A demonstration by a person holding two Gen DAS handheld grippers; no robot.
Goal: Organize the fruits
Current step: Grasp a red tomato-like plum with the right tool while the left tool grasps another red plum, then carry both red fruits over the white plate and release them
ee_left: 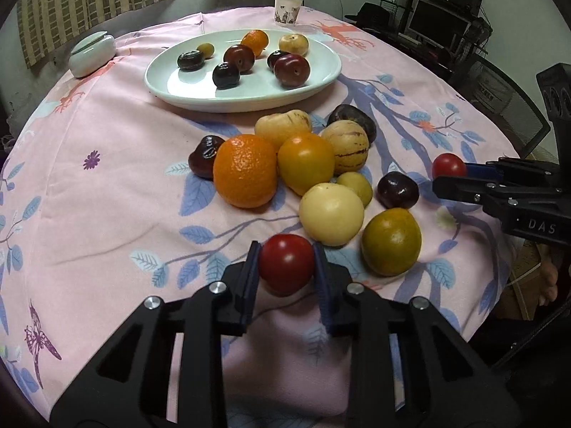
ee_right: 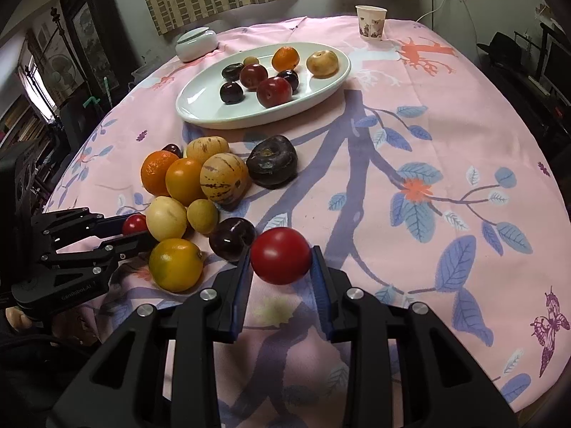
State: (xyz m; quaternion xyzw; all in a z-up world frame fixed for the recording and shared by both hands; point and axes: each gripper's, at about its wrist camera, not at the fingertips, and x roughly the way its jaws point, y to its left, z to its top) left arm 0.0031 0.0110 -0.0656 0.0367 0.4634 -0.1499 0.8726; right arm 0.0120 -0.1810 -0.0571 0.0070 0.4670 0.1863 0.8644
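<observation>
Left wrist view: a red tomato [ee_left: 286,264] sits squarely between the blue pads of the left gripper [ee_left: 286,271], clamped at its sides and low over the pink tablecloth [ee_left: 107,178]. The right gripper [ee_right: 282,264] has its own small red tomato [ee_right: 280,255] pinched the same way, at the near right edge of the loose fruit pile. Neither round fruit has a long axis to line up.

What the coming move turns on is the white oval plate [ee_left: 160,82]: it lies straight ahead of both grippers, on the far side of the pile, its long axis running across the view. The orange [ee_left: 245,170] and the yellow fruits stand between the left gripper and the plate, so its path probably has to go up and over them. The right gripper, beside the pile, looks to have the clearer line.
</observation>
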